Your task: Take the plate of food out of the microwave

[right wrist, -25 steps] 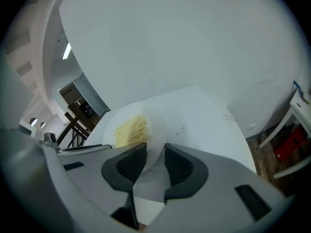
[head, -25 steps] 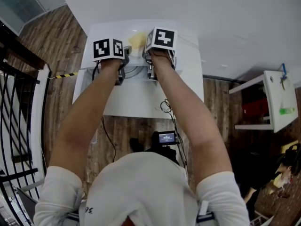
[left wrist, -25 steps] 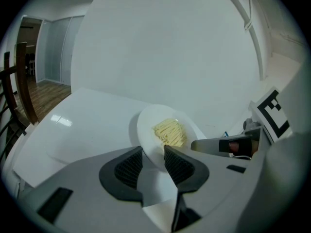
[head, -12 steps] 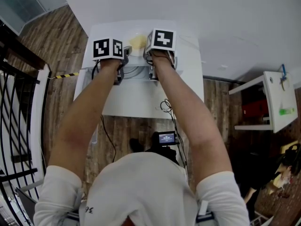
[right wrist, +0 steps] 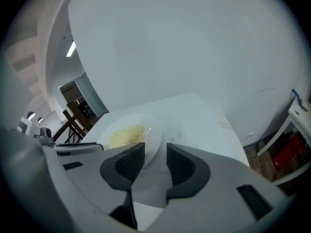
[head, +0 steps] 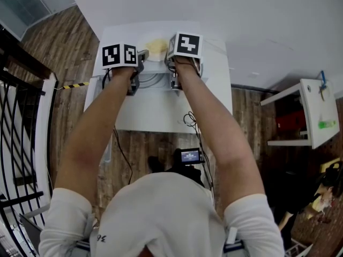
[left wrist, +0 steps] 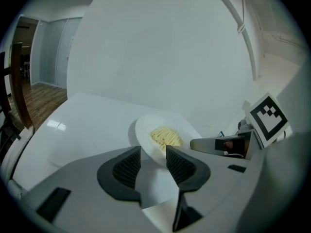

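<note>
Plate (left wrist: pixel 144 134) sitting on the bench (left wrist: pixel 73 125), being released.
Rim lying at the tips of left tongs (left wrist: pixel 153 160) and right tongs (right wrist: pixel 155 163), jaws just opening, gripping nothing; probably best backing straight off, not nudging it.

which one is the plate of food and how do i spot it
Start at the white table against the wall. At its far end lies a round white plate. It's the only dish there, with a pale yellow heap of noodles on it.

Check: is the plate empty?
No, a heap of pale noodles sits on the plate.
</note>
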Motion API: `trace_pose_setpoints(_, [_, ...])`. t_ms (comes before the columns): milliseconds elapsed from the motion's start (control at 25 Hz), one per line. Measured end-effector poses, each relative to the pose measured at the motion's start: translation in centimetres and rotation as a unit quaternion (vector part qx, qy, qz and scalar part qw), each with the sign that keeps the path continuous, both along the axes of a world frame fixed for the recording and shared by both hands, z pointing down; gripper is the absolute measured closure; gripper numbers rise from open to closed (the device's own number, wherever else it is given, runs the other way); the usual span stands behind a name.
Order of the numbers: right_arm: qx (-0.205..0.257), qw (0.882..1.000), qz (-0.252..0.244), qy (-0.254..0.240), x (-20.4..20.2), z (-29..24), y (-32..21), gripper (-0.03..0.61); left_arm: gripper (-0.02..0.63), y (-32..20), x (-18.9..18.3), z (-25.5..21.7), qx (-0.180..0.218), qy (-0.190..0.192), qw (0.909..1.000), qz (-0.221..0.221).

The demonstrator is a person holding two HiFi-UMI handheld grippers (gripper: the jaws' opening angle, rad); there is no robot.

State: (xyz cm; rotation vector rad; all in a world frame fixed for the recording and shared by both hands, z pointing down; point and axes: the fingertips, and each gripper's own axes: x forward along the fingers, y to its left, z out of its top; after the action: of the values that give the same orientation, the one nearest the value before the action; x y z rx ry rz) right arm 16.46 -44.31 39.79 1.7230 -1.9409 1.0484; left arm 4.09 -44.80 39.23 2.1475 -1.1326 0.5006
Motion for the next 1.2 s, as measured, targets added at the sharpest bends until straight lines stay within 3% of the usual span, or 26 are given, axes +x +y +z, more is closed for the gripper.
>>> trace_pose_setpoints(320, [-0.006,1.000,-0.002,-0.004,-0.1,0.0,0.4,0.453,0.466,0.3,-1.0,0.3,-0.004,-0.010,0.9999,0.005])
trace_pose_setpoints(760, [0.005,1.000,-0.008,-0.012,0.0,-0.6,0.2,0.454,0.466,0.1,-0.7,-0.8,0.020,0.019,0.9996,0.008])
trace_pose_setpoints(1200, [0.094,0.995,-0.019,-0.013,1.1,-7.8,-1.2,0.454,0.469,-0.2,0.7,-7.6,0.092,0.091,0.9910,0.034])
